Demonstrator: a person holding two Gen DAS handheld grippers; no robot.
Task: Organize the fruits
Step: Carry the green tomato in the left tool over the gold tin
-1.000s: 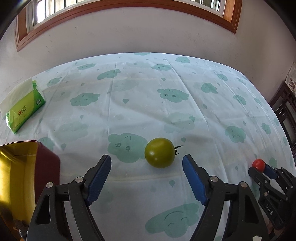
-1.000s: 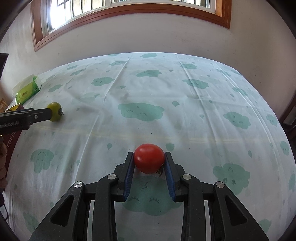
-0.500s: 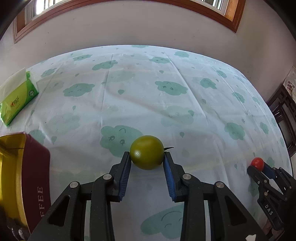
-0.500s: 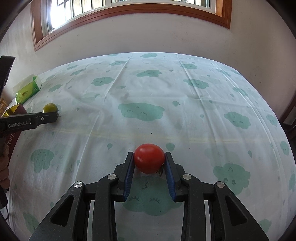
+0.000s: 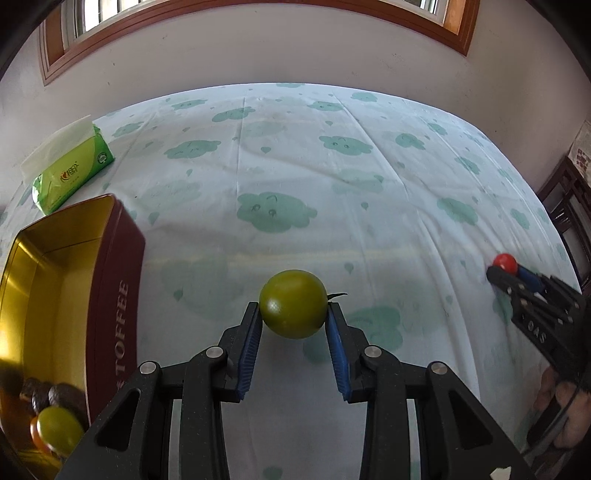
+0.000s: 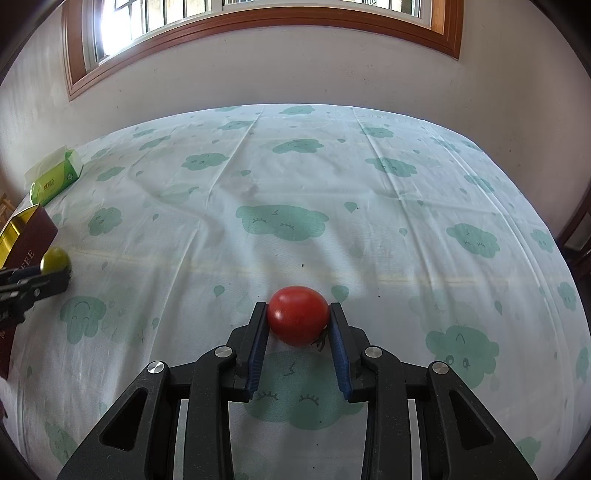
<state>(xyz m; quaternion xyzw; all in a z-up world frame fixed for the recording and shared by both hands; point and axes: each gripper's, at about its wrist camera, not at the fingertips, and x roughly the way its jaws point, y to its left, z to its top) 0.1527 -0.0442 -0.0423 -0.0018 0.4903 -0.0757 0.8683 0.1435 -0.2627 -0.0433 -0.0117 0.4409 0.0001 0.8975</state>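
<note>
1. left wrist view: the left gripper is clenched on a green tomato, its blue pads against both sides, above the cloud-print sheet.
2. just left stands an open toffee tin holding fruit; a green tissue pack lies beyond.
3. right wrist view: the right gripper grasps a red tomato over the sheet.

**Sunlit room with cloud-print cloth**

A white plaster wall stands behind the table — spread with pale cloth printed in green clouds. Above it, a wood-framed window lets in bright daylight. Dark wooden furniture stands right of the table.
</note>
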